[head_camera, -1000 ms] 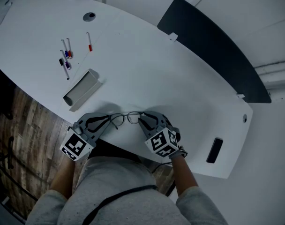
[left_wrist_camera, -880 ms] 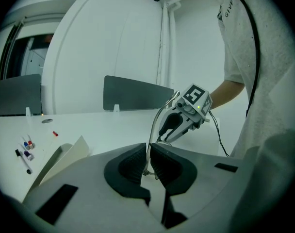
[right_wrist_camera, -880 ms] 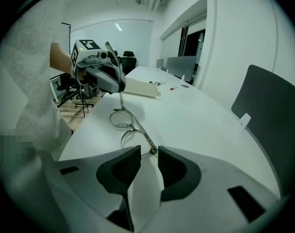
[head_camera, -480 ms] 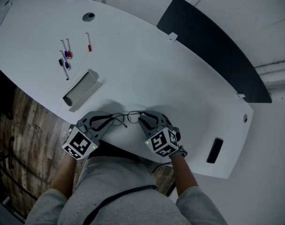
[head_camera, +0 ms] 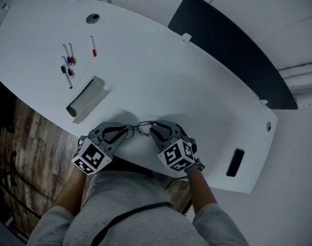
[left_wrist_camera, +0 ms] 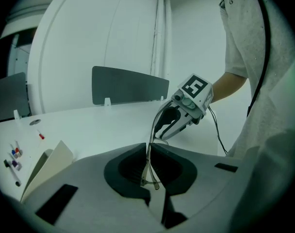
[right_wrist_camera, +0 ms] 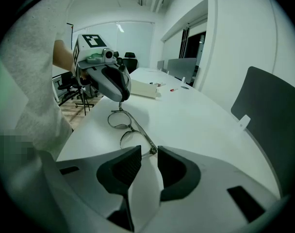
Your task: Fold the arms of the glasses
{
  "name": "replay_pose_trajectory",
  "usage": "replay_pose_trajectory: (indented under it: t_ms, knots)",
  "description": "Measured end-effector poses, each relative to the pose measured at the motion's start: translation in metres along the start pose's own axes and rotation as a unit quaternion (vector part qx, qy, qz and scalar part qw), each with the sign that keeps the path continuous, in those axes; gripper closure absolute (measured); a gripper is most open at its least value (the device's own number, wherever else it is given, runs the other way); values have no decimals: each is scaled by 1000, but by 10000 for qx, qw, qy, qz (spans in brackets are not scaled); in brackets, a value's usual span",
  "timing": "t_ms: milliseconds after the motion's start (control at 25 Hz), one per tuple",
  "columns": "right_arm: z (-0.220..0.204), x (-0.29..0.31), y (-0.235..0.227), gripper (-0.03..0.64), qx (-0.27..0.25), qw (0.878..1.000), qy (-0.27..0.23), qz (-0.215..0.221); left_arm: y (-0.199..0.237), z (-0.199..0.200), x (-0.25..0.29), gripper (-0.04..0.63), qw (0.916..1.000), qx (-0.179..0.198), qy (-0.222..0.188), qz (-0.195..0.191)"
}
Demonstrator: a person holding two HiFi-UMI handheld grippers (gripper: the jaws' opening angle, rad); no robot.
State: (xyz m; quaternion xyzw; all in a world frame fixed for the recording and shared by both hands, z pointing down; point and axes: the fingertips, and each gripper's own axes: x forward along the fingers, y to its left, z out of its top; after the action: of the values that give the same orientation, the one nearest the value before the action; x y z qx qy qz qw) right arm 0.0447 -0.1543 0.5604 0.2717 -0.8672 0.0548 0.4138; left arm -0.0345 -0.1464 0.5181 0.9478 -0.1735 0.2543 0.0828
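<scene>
1. The glasses (head_camera: 139, 125) lay on the white surface (head_camera: 161, 76) near its front edge, between both grippers.
2. The left gripper (head_camera: 126, 131) had its fingers clamped on a thin arm, probably to swing it inward.
3. The right gripper (head_camera: 151, 130) had its fingers apart at the opposite hinge corner, not pressing; likely there to steady the frame.

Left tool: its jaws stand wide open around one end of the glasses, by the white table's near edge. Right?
No. The left tool is closed on that end of the glasses, as the left gripper view shows. It is indeed by the white table's near edge.
</scene>
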Motion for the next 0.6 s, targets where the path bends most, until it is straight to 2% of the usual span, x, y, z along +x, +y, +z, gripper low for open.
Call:
replay_pose_trajectory:
  t_ms: [360,600]
  knots:
    - [1,-3,3,503,69,9998,-160,43,3,-6,10,557,9988,-11,483,39]
    - [1,-5,4,503,47,9998,-188,52,-1,-10,19,557,9956,213,912,21]
